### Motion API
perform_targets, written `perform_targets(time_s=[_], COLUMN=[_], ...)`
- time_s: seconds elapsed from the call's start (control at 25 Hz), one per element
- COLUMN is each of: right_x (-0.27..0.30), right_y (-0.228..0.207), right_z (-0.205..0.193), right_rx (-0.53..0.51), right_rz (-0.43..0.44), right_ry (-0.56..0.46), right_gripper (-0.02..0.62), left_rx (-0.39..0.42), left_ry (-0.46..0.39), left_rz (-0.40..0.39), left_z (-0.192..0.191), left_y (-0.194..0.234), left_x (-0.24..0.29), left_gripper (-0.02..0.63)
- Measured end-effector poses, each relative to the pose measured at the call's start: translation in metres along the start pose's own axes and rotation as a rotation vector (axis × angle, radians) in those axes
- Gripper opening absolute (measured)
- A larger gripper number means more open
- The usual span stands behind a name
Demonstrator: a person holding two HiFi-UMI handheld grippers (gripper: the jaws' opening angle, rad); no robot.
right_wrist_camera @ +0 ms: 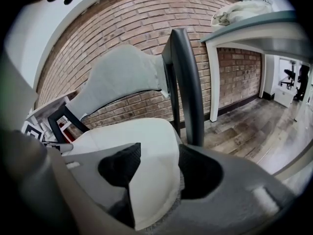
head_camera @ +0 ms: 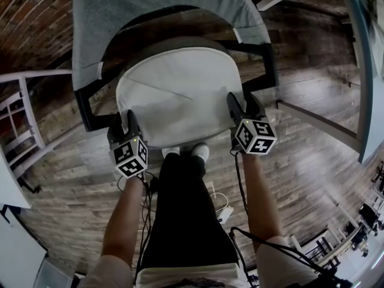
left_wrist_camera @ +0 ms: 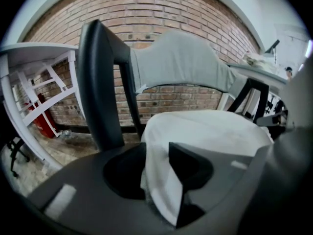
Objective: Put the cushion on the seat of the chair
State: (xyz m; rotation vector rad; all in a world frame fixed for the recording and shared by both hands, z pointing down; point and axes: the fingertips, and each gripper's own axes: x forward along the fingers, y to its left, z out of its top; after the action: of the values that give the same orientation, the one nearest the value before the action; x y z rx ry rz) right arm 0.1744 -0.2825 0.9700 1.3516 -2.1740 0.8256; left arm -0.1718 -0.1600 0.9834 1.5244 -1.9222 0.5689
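The white cushion (head_camera: 177, 95) lies on the seat of the black chair (head_camera: 89, 110), in front of its grey-covered backrest (head_camera: 150, 5). Both forearms reach forward and slope down. The left hand-held gripper (head_camera: 123, 122) and right hand-held gripper (head_camera: 243, 105) sit at the cushion's 2 front corners. Each has its jaws spread wide, with the cushion's edge loose between them.

The cushion (head_camera: 180, 95) covers nearly all the chair's seat (head_camera: 174, 42). The grey backrest (head_camera: 150, 17) runs off the head view's top edge, and the cushion's front edge hides part of my fingers (left_wrist_camera: 188, 166).
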Motion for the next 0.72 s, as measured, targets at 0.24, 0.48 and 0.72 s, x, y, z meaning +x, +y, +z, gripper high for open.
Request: perform_targets(time_s=[0.24, 0.48, 0.72], right_x=[-0.017, -0.057, -0.123], right_y=[0.011, 0.044, 0.095], right_z=[0.000, 0.021, 0.102], right_rx=[0.038, 0.057, 0.038], right_rz=[0.041, 0.085, 0.113], right_ry=[-0.006, -0.020, -0.095], right_gripper=[0.241, 0.241, 0.239], left_rx=[-0.010, -0.007, 0.041], left_ry=[-0.011, -0.027, -0.088], left_rz=[0.013, -0.034, -0.119], left_z=[0.005, 0.031, 0.116], left_y=[0.001, -0.011, -0.028], left_x=[-0.015, -0.052, -0.117], left_gripper=[0.143, 0.143, 0.143])
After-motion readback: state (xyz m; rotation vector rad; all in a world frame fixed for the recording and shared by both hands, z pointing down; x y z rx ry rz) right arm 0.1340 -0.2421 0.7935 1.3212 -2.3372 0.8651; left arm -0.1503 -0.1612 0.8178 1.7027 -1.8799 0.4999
